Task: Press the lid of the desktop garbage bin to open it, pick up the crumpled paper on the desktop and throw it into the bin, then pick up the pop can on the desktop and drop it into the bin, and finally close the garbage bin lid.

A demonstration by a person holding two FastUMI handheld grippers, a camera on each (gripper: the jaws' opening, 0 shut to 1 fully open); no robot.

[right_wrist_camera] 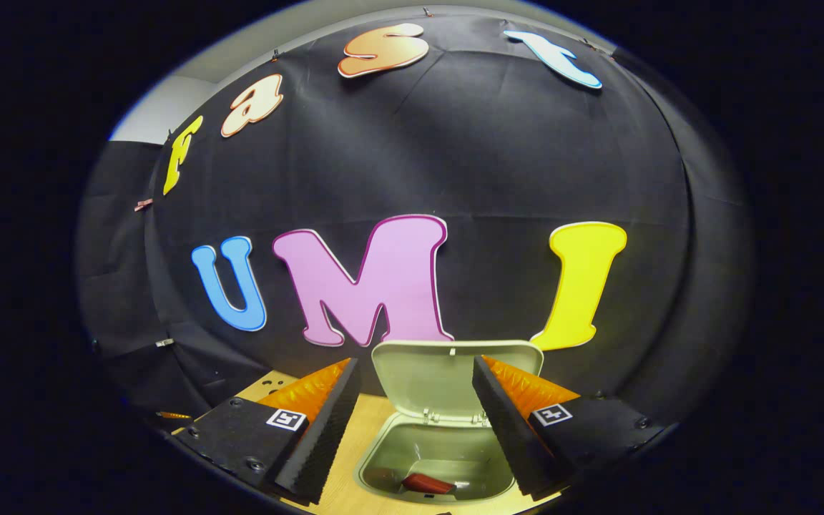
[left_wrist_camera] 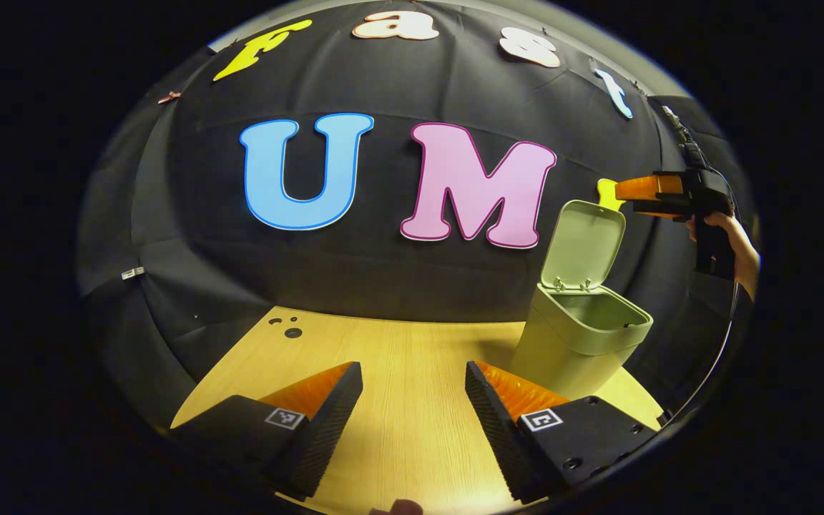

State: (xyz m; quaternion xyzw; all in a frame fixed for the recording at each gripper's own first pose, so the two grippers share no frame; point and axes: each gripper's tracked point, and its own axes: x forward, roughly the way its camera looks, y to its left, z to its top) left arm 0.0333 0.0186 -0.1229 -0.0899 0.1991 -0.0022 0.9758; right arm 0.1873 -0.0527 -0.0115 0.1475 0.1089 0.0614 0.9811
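The pale green garbage bin stands on the wooden desktop at the right, its lid swung up and open. My left gripper hovers low over the desk, open, with nothing between its fingers. My right gripper, held by a hand, hangs high to the right of the raised lid. In the right gripper view that gripper is open above the bin's mouth, with the lid standing behind. A red pop can lies at the bottom of the bin.
Small dark holes mark the desk's far left corner. The black cloth wall closes in right behind the desk and bin. A cable trails down from the right gripper's handle.
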